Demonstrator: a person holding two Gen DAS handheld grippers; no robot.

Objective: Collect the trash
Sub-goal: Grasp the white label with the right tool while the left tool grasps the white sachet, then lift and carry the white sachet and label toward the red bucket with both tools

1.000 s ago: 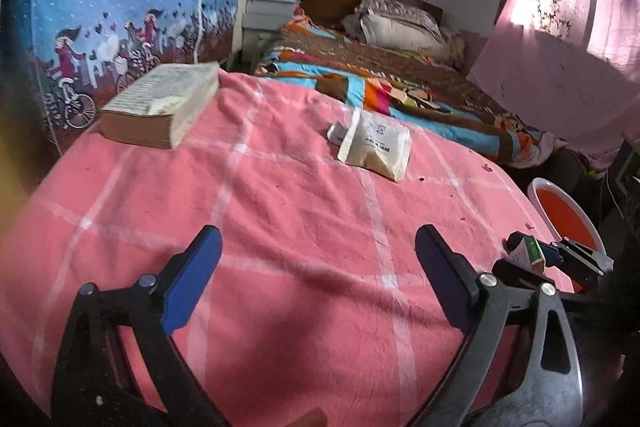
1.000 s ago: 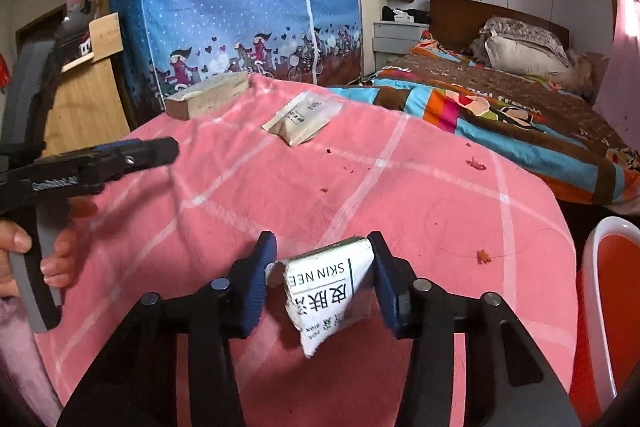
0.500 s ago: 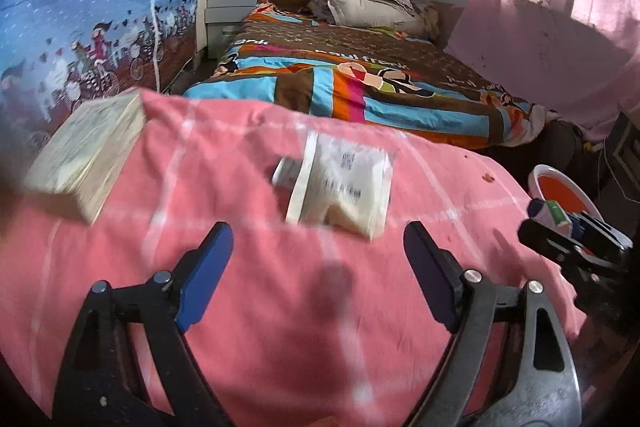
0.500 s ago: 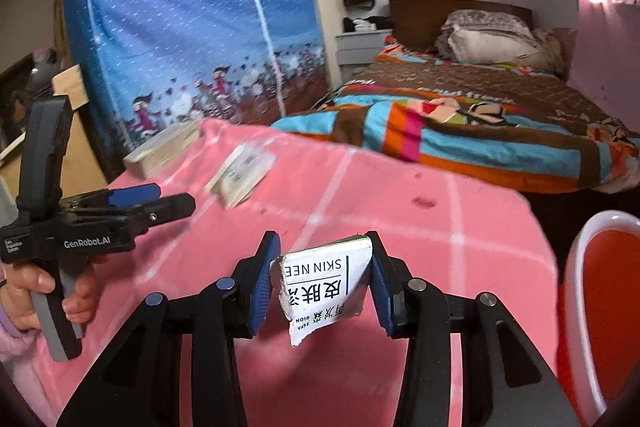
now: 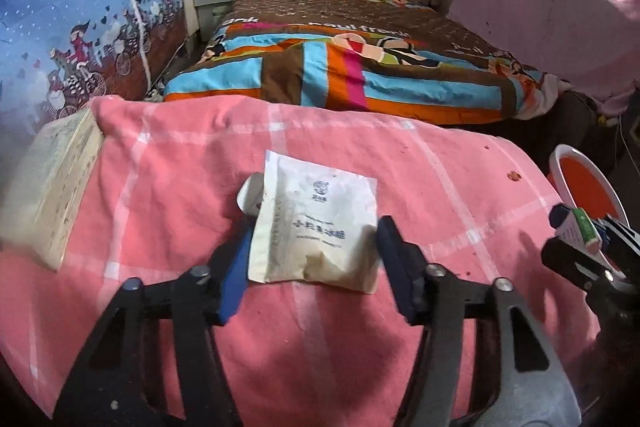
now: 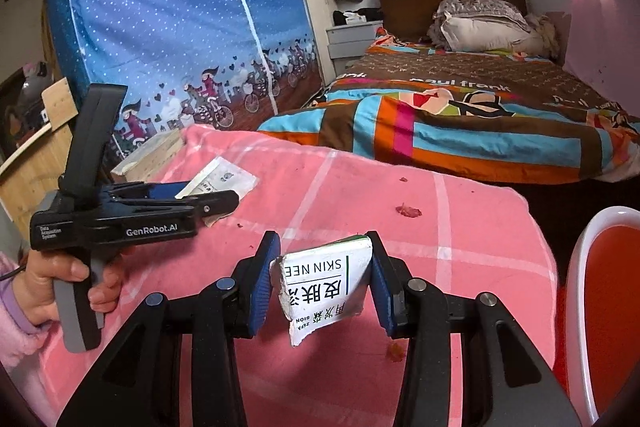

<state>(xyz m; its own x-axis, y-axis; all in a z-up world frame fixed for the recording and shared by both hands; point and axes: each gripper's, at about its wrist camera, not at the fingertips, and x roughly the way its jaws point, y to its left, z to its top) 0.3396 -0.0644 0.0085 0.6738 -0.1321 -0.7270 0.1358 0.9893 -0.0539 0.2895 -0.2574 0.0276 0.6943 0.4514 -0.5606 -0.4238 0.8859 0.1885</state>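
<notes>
At the far left of the left wrist view, a thick book (image 5: 52, 187) lies on the pink checked cloth (image 5: 440, 187) over the desk, its near end blurred and its cover unreadable. Just right of it, the left tool (image 5: 310, 267) straddles a white packet (image 5: 316, 227) that lies flat on the cloth; its jaws are closing, with the packet between them, and the blue pads stand just off its side edges. A small grey scrap (image 5: 247, 195) pokes out from under the packet's left side, mostly hidden. Farther right, the right tool (image 6: 324, 283) is clamped on a torn white carton (image 6: 324, 283) printed "SKIN NEE", the rest of the word cut off at the crushed edge. At the right edge, a red bin (image 6: 608, 307) with a white rim stands beside the desk, only partly in frame.
</notes>
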